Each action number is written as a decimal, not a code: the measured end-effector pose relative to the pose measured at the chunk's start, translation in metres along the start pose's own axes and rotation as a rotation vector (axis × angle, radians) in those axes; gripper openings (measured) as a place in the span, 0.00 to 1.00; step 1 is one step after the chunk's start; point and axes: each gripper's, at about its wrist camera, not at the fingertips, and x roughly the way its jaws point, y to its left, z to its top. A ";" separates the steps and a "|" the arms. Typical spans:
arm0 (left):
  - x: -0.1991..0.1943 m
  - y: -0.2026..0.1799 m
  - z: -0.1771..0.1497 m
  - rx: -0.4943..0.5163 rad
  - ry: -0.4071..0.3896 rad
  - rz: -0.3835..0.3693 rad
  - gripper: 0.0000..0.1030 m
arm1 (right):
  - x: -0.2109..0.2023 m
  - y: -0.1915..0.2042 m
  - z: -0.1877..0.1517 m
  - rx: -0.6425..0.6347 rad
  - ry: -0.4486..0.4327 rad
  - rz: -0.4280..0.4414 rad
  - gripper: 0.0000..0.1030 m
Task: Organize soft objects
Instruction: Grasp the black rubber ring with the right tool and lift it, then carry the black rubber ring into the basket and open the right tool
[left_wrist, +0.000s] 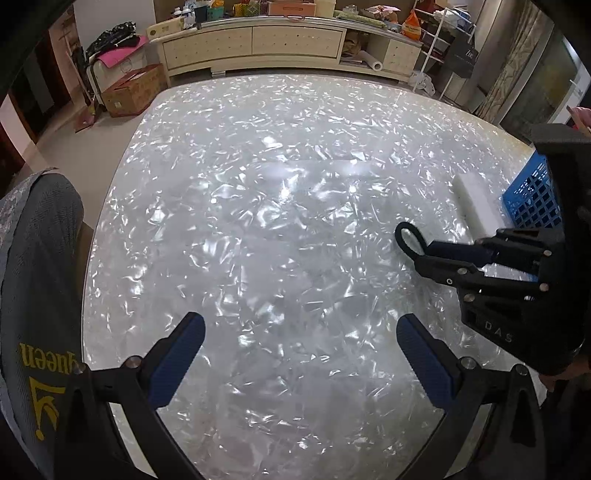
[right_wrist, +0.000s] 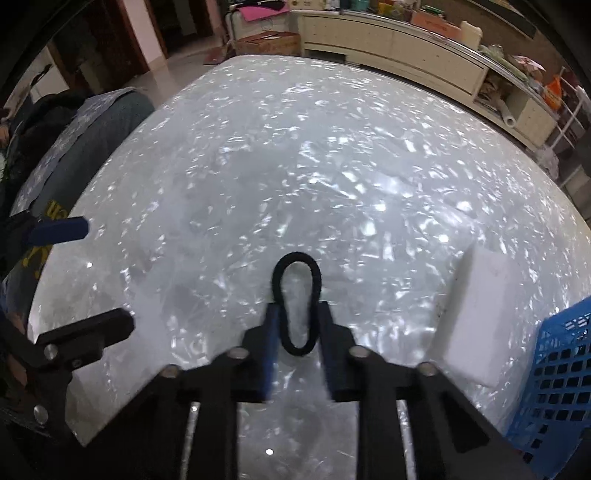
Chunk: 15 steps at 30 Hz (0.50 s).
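Observation:
My right gripper (right_wrist: 297, 317) is shut on a black hair tie (right_wrist: 295, 266), squeezed into a long loop that sticks out past the fingertips, above the shiny white table (right_wrist: 295, 166). The same gripper (left_wrist: 424, 254) and hair tie (left_wrist: 402, 236) show at the right of the left wrist view. A white foam block (right_wrist: 476, 317) lies on the table to its right, next to a blue plastic basket (right_wrist: 561, 369). My left gripper (left_wrist: 299, 343) is open and empty over the table's near part.
The foam block (left_wrist: 476, 199) and basket (left_wrist: 532, 199) sit at the table's right edge. A grey-covered chair back (left_wrist: 40, 277) stands at the table's left. A cream cabinet (left_wrist: 255, 44) and a cardboard box (left_wrist: 133, 88) stand beyond the far edge.

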 end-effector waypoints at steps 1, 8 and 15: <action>-0.001 0.000 0.000 0.001 -0.003 -0.002 1.00 | 0.001 0.002 0.000 -0.003 0.000 0.002 0.07; -0.020 -0.008 0.000 0.005 -0.039 -0.019 1.00 | -0.009 -0.006 -0.005 0.030 -0.003 0.037 0.06; -0.057 -0.038 0.006 0.032 -0.108 -0.068 1.00 | -0.061 -0.014 -0.017 0.033 -0.066 0.031 0.06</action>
